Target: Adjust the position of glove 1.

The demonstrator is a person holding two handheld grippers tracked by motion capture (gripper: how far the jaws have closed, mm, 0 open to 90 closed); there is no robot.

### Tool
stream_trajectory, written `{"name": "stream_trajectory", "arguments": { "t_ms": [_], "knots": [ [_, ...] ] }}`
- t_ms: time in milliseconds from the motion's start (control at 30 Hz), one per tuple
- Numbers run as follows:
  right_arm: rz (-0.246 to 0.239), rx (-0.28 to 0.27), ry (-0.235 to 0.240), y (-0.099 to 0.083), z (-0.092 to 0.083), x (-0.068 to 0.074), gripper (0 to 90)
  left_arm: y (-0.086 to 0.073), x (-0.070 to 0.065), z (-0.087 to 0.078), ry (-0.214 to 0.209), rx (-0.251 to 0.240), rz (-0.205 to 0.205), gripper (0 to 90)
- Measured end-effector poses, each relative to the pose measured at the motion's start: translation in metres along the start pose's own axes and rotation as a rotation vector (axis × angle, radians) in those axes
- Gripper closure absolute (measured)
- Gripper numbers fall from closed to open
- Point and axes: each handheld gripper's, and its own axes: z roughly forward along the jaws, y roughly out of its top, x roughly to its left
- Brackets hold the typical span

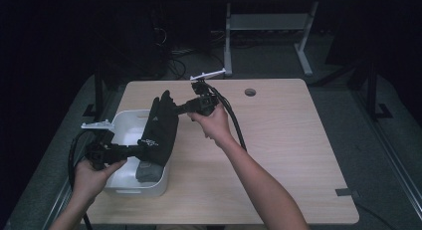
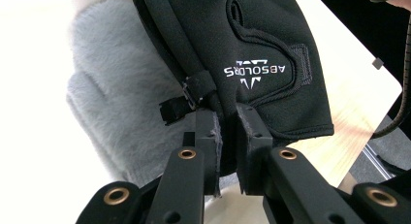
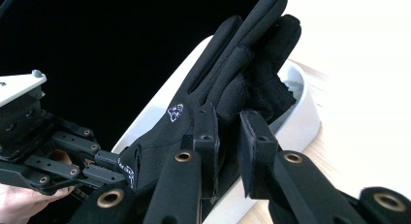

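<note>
Item: black fabric glove with white logo (image 1: 160, 125), stretched in the air over the right rim of the white plastic bin (image 1: 124, 121). Long axis: diagonal, cuff toward the person, fingertips away. Left gripper (image 1: 138, 149) clamped on the cuff edge; right gripper (image 1: 178, 109) clamped on the finger end (both jaw pairs pinch cloth). Grey fleece glove (image 1: 148, 172) lies in the bin directly below, nearer the left gripper.
</note>
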Motion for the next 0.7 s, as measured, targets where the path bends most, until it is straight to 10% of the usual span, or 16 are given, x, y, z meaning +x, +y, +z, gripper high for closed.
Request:
{"name": "stream_trajectory", "arguments": {
  "t_ms": [700],
  "knots": [
    [0.002,0.043,0.013,0.000,0.039,0.003,78.7,-0.021,0.022,-0.009,0.014,0.012,-0.063,81.2]
  ]
}}
